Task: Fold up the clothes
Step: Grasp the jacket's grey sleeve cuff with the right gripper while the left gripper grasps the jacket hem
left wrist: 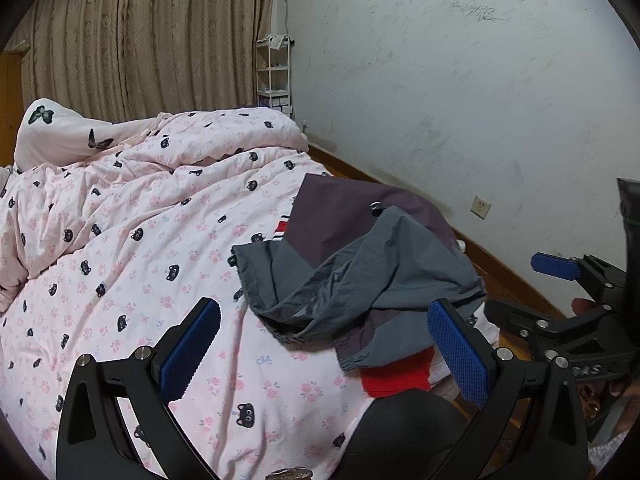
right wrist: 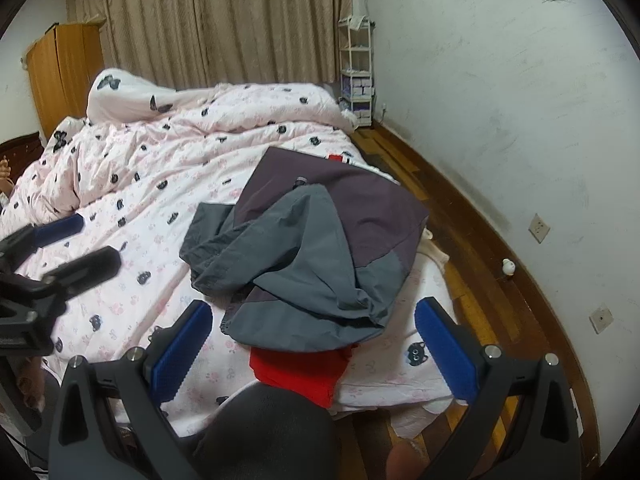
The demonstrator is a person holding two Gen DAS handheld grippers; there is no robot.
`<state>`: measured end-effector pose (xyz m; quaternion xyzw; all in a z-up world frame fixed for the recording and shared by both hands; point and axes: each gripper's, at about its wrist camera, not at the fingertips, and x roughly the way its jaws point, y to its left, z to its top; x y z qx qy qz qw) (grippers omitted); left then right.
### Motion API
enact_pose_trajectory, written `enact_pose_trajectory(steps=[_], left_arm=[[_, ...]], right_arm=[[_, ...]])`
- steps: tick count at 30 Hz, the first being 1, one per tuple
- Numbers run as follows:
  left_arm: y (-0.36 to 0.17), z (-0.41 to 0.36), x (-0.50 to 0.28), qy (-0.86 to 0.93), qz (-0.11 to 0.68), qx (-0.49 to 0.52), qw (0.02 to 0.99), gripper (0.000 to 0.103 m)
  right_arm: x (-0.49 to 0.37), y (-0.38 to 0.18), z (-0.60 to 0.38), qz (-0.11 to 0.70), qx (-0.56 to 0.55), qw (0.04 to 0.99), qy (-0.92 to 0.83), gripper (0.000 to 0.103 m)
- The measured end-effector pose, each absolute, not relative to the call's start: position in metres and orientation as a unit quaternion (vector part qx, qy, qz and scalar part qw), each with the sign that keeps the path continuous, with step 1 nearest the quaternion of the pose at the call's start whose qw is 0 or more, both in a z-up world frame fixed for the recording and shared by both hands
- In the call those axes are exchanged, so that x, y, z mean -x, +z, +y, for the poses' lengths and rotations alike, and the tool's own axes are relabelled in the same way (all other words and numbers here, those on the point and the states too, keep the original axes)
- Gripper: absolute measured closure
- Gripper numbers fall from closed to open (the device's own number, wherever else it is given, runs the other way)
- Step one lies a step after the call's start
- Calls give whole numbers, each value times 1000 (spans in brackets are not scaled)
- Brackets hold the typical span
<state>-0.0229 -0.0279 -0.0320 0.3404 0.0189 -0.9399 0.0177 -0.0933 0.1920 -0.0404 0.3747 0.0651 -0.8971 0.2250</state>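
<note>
A grey and dark purple jacket lies crumpled on the pink quilt near the bed's right edge, on top of a red garment. It also shows in the right wrist view, with the red garment poking out at the near side. My left gripper is open and empty, just short of the jacket's near hem. My right gripper is open and empty, above the red garment; it also shows in the left wrist view. The left gripper shows at the left in the right wrist view.
A white pillow with butterflies lies at the head of the bed. A white shelf rack stands in the far corner by the curtain. A wooden wardrobe is at the left. Wooden floor runs along the white wall.
</note>
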Motion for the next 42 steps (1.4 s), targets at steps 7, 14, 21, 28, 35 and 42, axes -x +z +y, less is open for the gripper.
enact_pose_trajectory(steps=[7,14,21,28,35,42], left_arm=[[-45,-44,25,-935,24,-353,27,0],[-59,-56,27,-930,33,-364,27,0],[-76,-63,35,-926,33,-375,25,0],[-90,-61,38,-927,32,-372,23,0],[-90,-49,39,-927,17,-374,14,0],[-88,-44,38,-928,7,-373,14,0]], right_arm=[[133,-75,172,94,-383,206,-895,1],[171,-110,160,95,-408,193,-888,2],[184,-129,161,98,-423,183,-882,46],[177,-120,173,70,-417,199,-884,79],[165,-103,171,67,-400,228,-885,89],[173,-111,167,76,-407,215,-885,75]])
